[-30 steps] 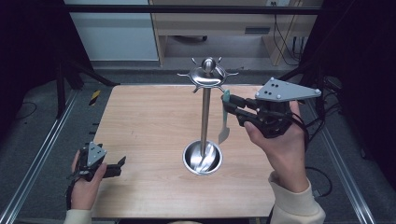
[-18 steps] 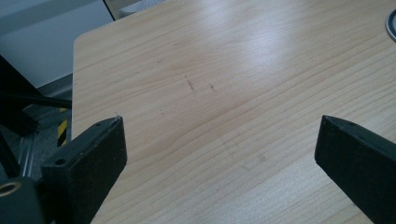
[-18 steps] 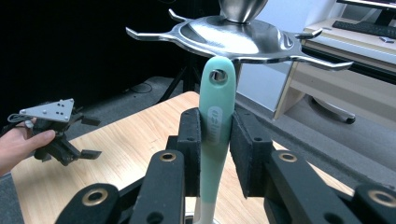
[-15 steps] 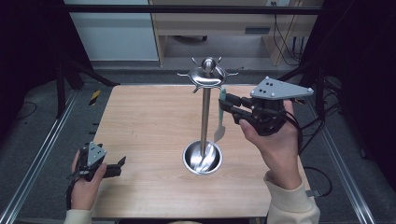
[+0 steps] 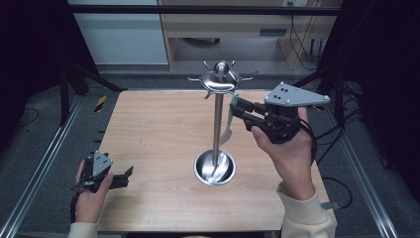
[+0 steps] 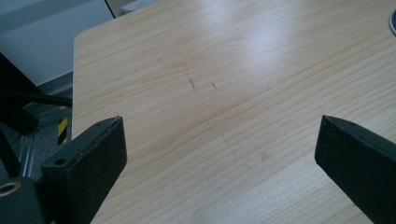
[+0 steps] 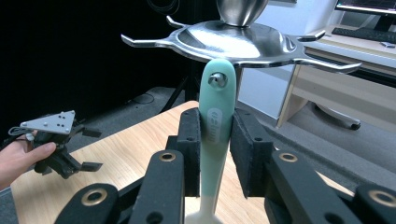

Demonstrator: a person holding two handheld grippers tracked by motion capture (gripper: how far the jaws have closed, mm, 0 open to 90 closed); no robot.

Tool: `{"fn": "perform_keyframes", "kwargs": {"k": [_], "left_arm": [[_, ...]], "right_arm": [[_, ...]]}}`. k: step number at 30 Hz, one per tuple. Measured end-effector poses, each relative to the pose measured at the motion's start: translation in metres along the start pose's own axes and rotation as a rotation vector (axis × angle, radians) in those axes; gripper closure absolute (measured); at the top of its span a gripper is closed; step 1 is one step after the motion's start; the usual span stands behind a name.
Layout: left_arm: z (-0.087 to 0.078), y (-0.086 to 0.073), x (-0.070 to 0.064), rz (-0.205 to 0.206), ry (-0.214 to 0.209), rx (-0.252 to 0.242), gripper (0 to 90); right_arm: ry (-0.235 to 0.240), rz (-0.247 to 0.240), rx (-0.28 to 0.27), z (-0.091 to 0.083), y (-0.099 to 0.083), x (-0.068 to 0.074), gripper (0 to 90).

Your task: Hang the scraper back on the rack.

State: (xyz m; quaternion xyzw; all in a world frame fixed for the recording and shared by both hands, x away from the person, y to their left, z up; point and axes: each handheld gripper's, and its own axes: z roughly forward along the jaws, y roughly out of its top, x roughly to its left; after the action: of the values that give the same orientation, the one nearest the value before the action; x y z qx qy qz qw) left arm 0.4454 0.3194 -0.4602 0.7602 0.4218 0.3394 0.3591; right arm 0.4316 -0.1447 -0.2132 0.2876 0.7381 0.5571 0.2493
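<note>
Right tongs (image 7: 215, 158) clamp the green-handled utensil (image 7: 215, 126) beneath the stand's hook disc (image 7: 243, 39); left tongs (image 6: 219, 154) gape empty at the surface's (image 5: 158, 129) 8 o'clock.

Overhead light brightens the desk (image 5: 163, 144) while the surroundings stay dark. Glare whitens the wood in the left gripper view; near fingers (image 6: 88, 163) look soft.

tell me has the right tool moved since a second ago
Yes. In the high view the right tool, shut on the green utensil, has shifted left toward the stand's pole and slightly up toward its hooked top.
</note>
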Motion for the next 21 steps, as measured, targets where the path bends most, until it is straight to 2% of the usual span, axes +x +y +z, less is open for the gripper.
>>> {"fn": "perform_keyframes", "kwargs": {"k": [3, 6, 10, 16, 18, 21], "left_arm": [[-0.001, 0.000, 0.000, 0.000, 0.003, -0.002, 2.1], [0.000, 0.001, 0.000, 0.003, -0.002, 0.001, 2.1], [0.001, 0.001, -0.001, 0.006, -0.001, -0.001, 2.1], [0.000, 0.002, -0.001, 0.005, -0.008, -0.006, 2.0], [-0.001, 0.002, 0.000, 0.001, -0.007, -0.012, 2.1], [-0.001, 0.001, 0.001, 0.000, -0.006, -0.011, 2.1]], "right_arm": [[-0.004, -0.005, 0.000, -0.003, -0.001, 0.000, 73.4], [-0.004, -0.006, 0.010, -0.007, -0.001, 0.002, 68.3], [-0.028, -0.001, 0.013, -0.015, -0.003, 0.002, 60.0], [-0.122, 0.010, 0.049, -0.019, -0.009, -0.006, 45.6], [-0.181, 0.010, 0.065, -0.018, -0.014, -0.010, 40.9], [-0.218, 0.028, 0.075, -0.015, -0.020, -0.016, 36.4]]}}
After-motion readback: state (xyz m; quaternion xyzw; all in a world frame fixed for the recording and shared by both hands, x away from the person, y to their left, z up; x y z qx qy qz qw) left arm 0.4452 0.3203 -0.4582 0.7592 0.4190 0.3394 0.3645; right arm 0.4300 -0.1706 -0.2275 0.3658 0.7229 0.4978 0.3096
